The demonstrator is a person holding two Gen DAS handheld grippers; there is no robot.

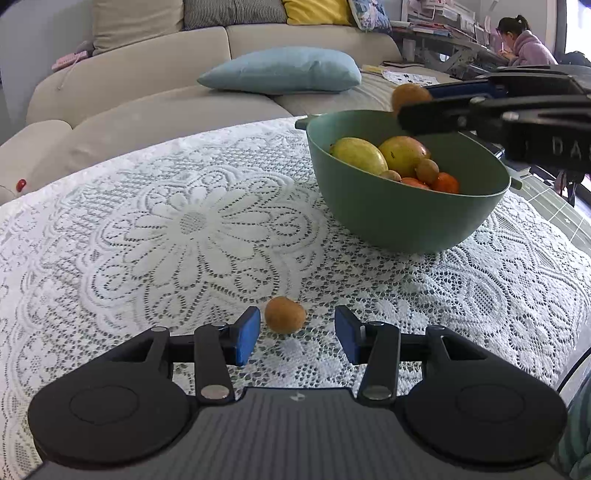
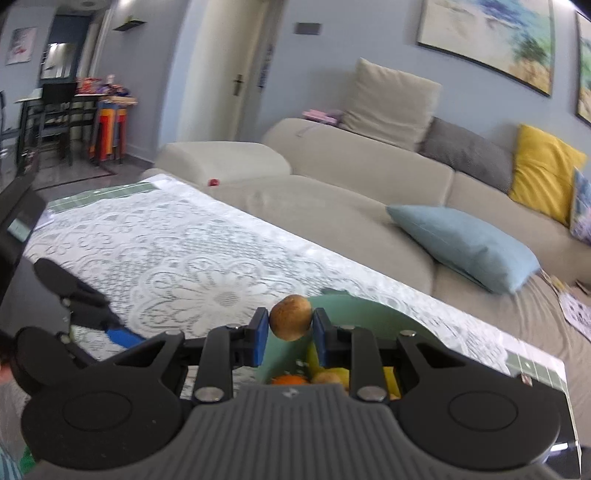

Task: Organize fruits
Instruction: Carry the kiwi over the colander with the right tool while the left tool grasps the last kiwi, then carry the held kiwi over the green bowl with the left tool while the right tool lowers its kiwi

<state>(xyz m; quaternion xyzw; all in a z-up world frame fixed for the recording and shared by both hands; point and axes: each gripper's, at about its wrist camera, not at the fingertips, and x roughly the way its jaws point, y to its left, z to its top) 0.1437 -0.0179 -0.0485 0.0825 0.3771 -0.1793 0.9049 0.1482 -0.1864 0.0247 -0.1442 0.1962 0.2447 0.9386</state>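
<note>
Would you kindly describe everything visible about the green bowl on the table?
The green bowl is a deep, round, matte sage-green vessel, plastic-looking, with a small lip tab at each side of its rim. It stands upright on the white lace tablecloth, holding yellow, brown and orange fruits. The right gripper holds a small brown fruit above its rim.

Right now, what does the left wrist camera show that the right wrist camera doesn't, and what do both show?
Only the left wrist view shows the loose brown fruit lying on the lace tablecloth between the open left gripper jaws. Only the right wrist view shows the framed painting and the door. Both show the green bowl, the blue pillow, and the right gripper shut on another brown fruit above the bowl.
</note>
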